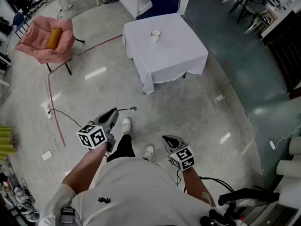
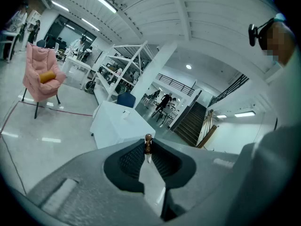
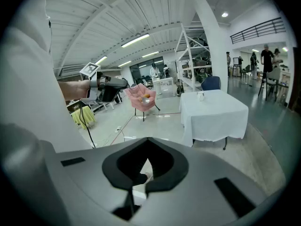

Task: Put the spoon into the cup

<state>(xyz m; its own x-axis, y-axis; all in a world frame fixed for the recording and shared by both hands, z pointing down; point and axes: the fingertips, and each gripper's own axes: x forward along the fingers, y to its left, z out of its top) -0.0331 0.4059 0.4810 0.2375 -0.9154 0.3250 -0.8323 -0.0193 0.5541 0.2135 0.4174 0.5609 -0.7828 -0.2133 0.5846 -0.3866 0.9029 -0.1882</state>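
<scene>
Both grippers hang low in frame: the left gripper (image 1: 114, 113) clamps the spoon (image 1: 127, 109), its handle running rightward, with the cup (image 1: 155, 35) well apart at upper centre on the table (image 1: 176, 51); the right gripper (image 1: 168, 140) is closed and empty.

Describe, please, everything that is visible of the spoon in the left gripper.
The spoon is slim and looks like shiny metal, with a thin straight handle and a small rounded bowl. The left gripper holds it by the handle end, fingers closed on it, so the bowl sticks out forward in the air, roughly level. Nothing else touches it. In the left gripper view it shows end-on and the bowl looks brownish. It is far from the cup on the white-clothed table.
</scene>
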